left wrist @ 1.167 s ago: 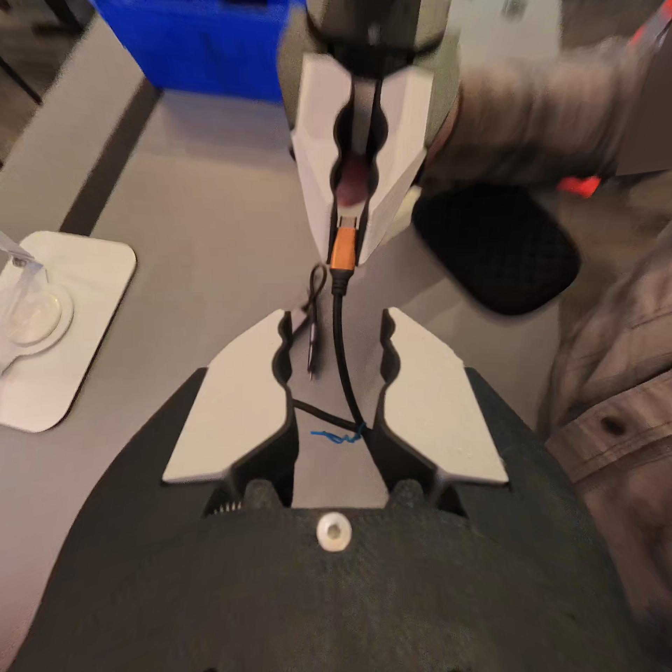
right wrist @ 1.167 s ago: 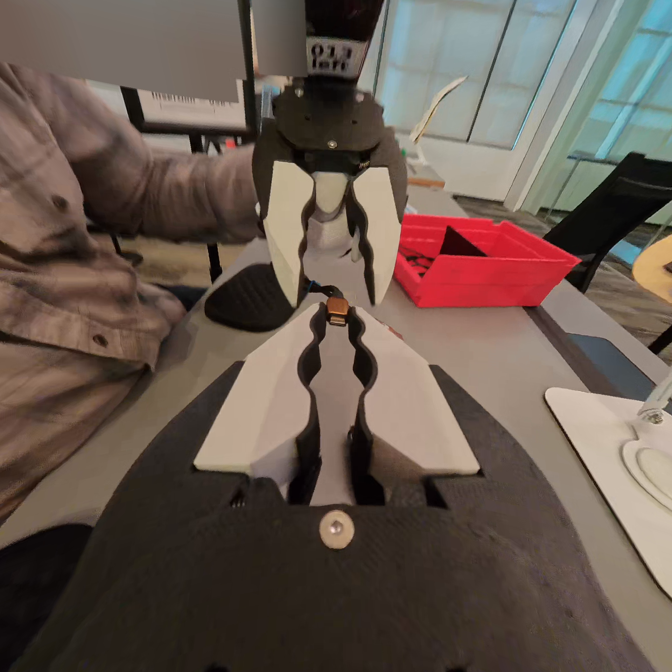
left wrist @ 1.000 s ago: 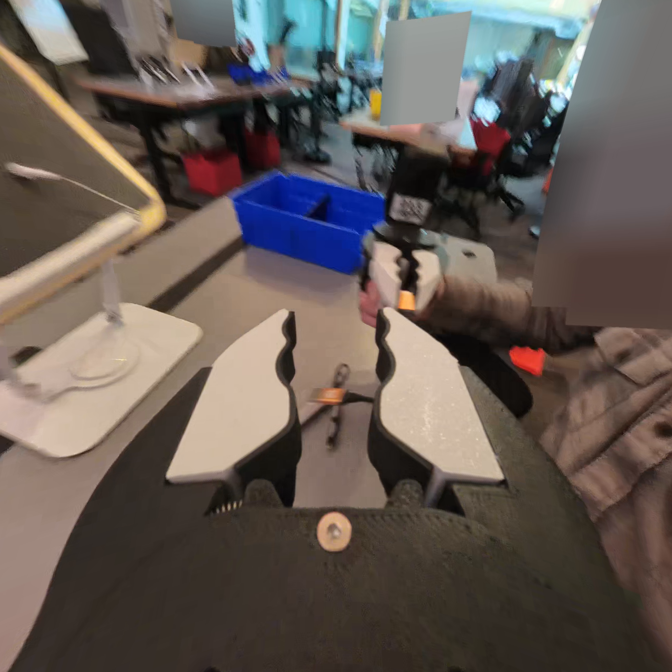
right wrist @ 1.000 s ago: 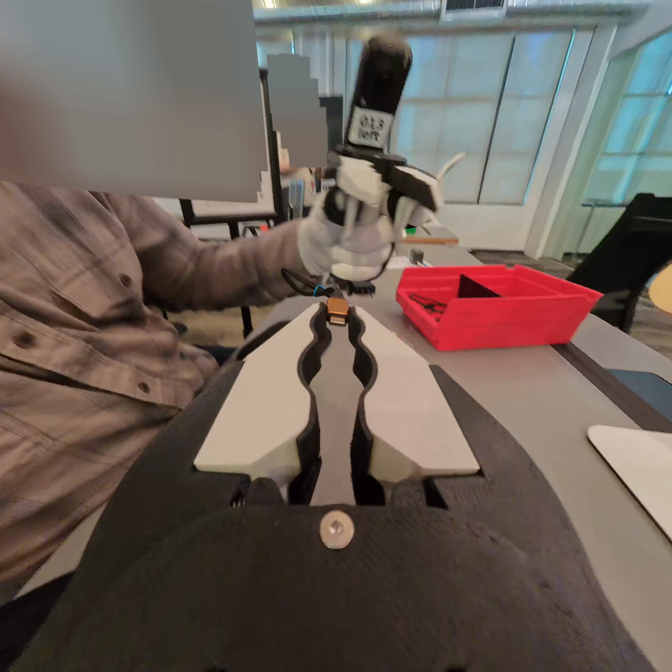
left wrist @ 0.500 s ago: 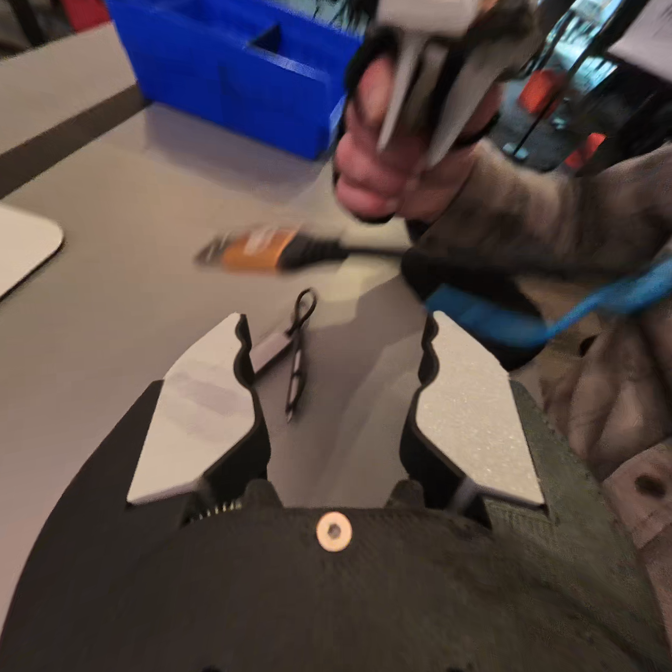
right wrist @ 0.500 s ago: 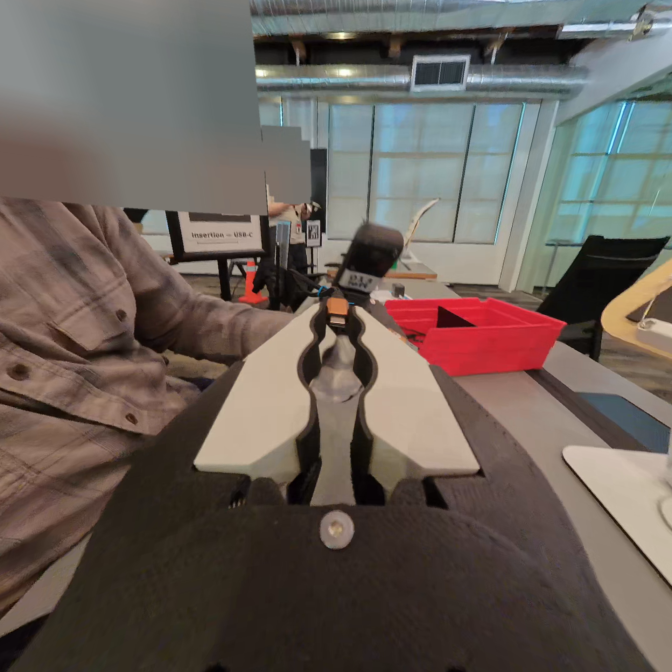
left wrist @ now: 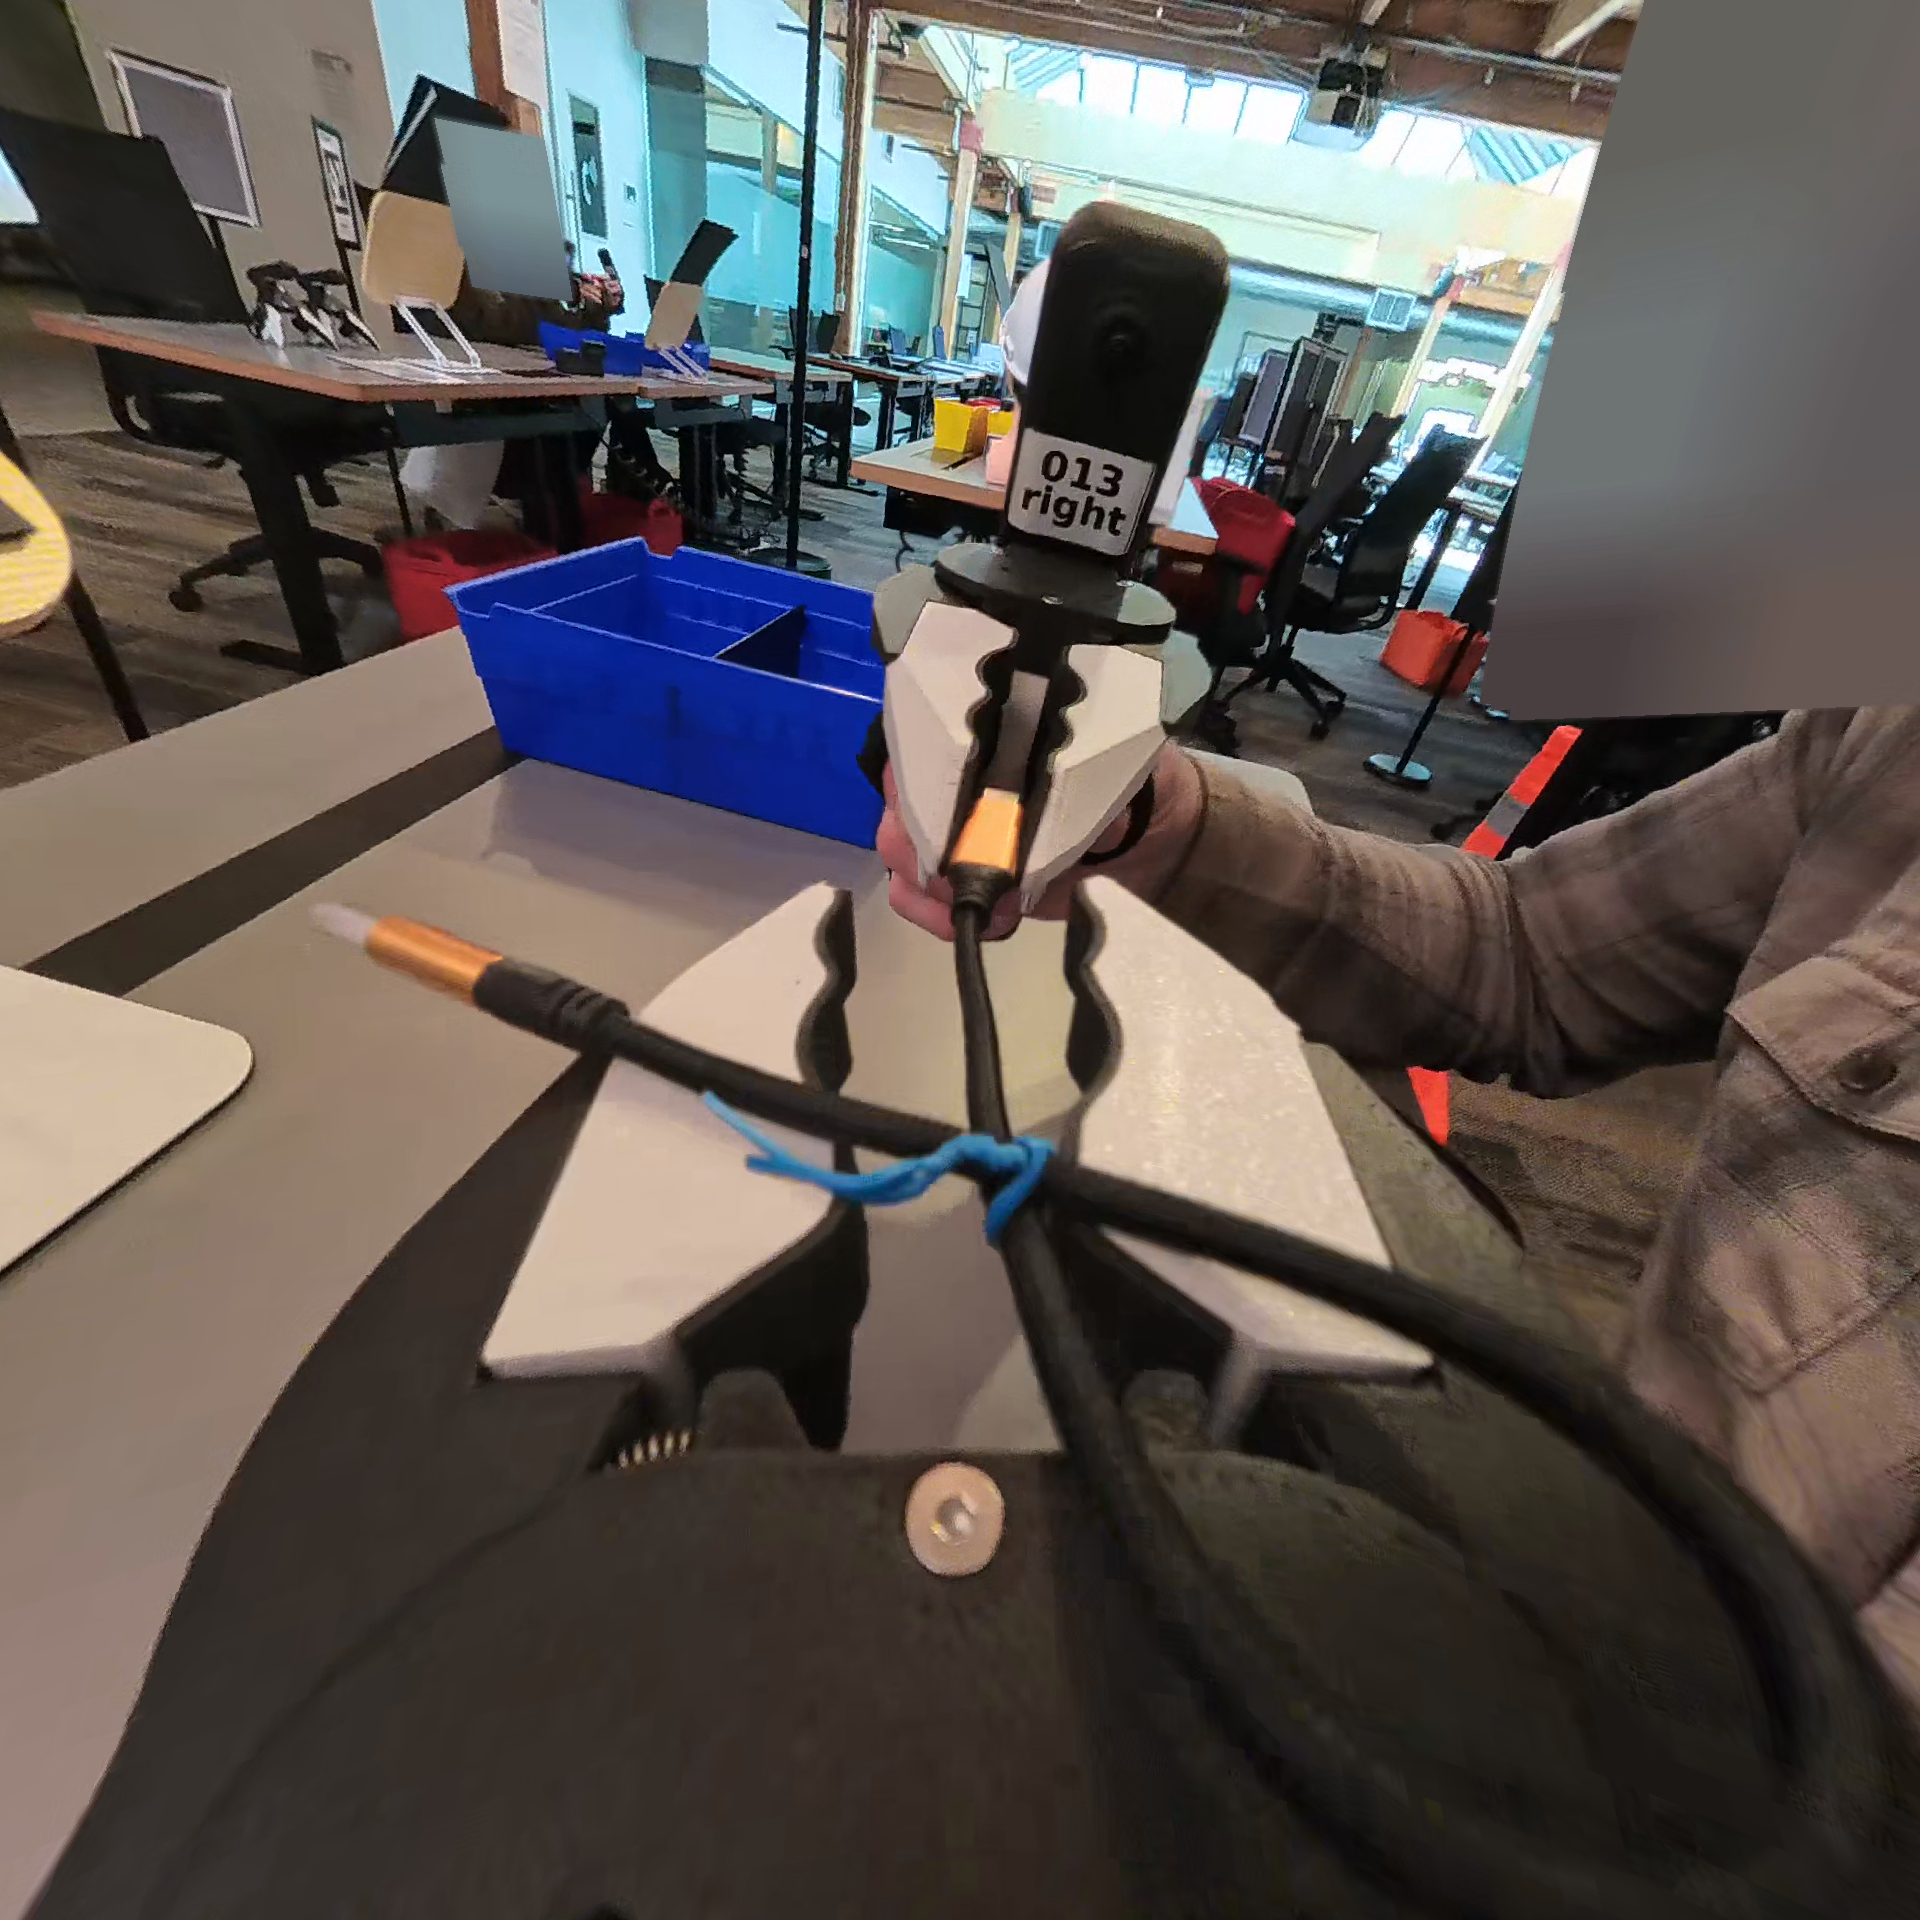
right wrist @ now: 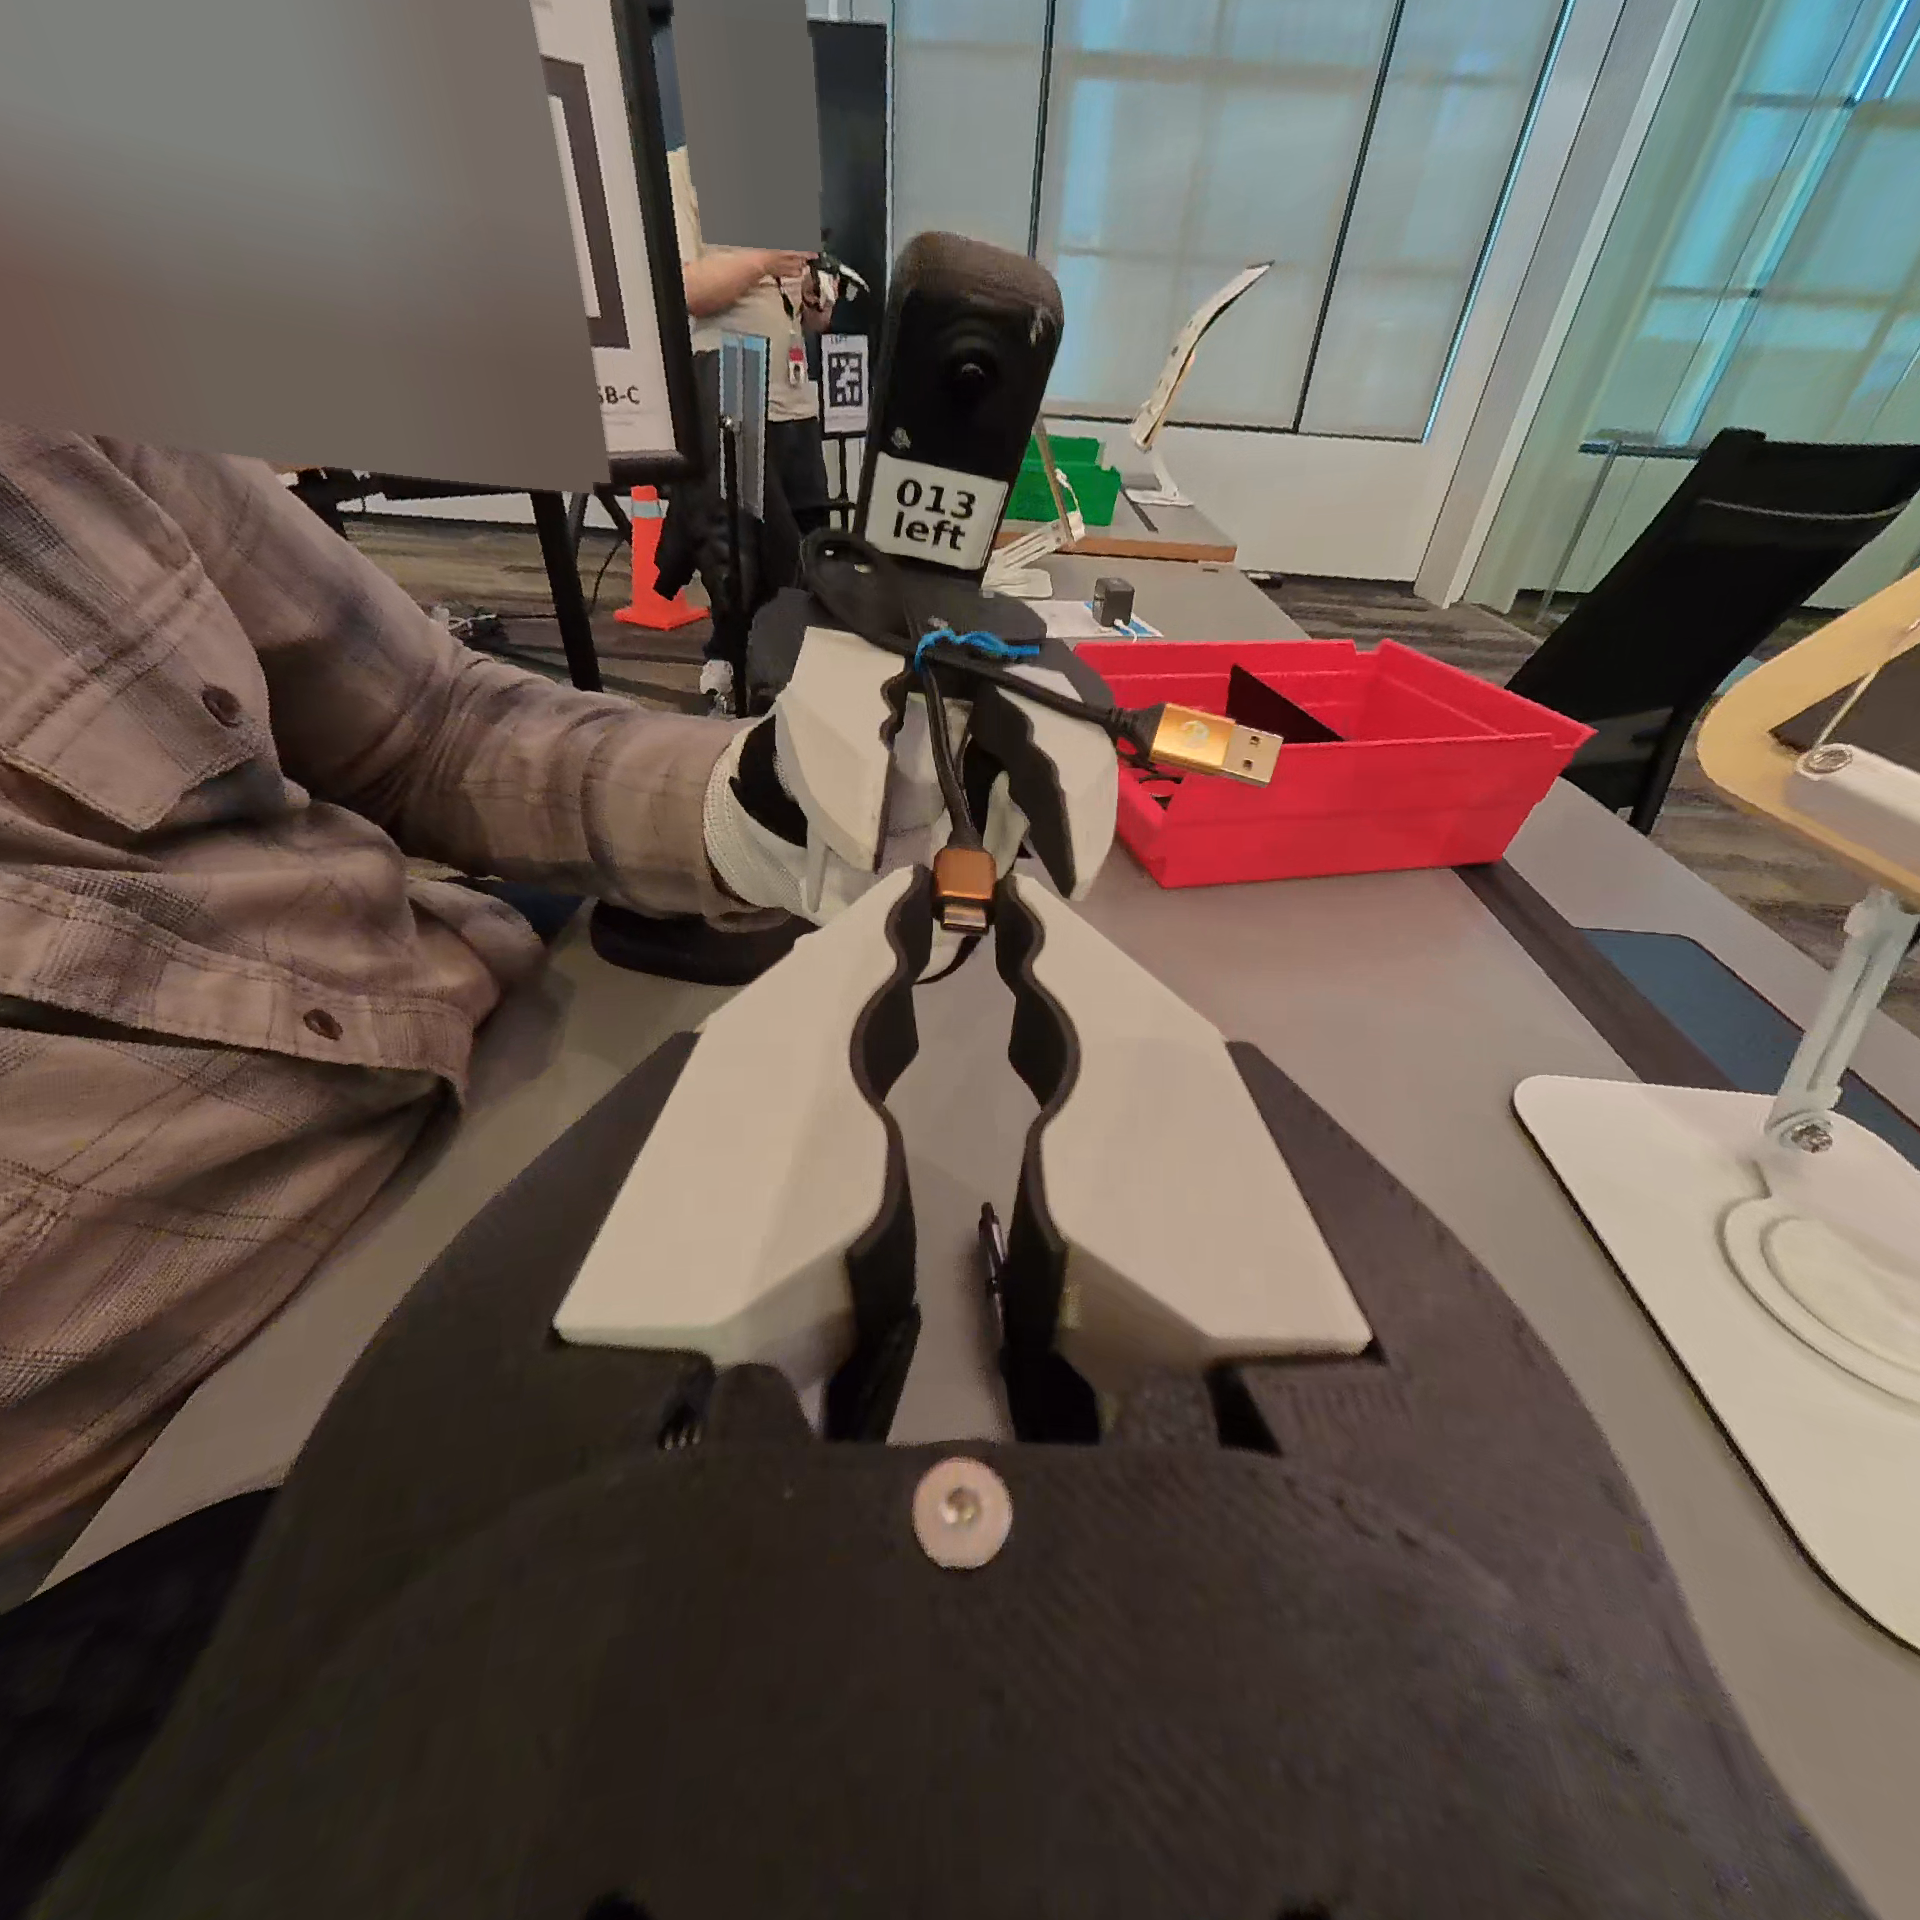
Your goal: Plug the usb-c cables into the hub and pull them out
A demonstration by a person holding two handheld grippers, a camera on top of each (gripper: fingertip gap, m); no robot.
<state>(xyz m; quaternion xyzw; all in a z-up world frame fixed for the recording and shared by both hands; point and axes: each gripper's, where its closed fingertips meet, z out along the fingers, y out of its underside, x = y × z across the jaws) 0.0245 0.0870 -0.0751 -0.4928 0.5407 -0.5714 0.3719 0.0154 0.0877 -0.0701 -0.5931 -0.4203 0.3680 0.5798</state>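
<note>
Your black cable [left wrist: 977, 1023] hangs in the air between the two tools, above the grey surface [left wrist: 312, 1195]. Its small orange-sleeved plug [right wrist: 962, 879] is clamped at the tips of your right gripper [right wrist: 958, 902], metal end pointing back toward that gripper's body; seen from the left wrist view, the same plug [left wrist: 987, 828] sits pinched between the white fingers [left wrist: 930, 748] of that tool [left wrist: 989, 847], and the cord runs down from it.

The cord is bundled with a blue twist tie [left wrist: 977, 1169], and the bundle lies draped over your left gripper [left wrist: 951, 920]. Its fingers [left wrist: 686, 1122] stand apart, closed on nothing; the cord crosses above them. From the tie, the other end sticks out to the left, ending in a larger orange-sleeved connector [left wrist: 426, 956]; in the right wrist view it is a gold flat plug [right wrist: 1210, 740] jutting toward the red bin [right wrist: 1351, 790].

A blue bin [left wrist: 665, 686] stands on the surface behind your right gripper. A white stand base [right wrist: 1714, 1299] rests at the edge of the surface.
</note>
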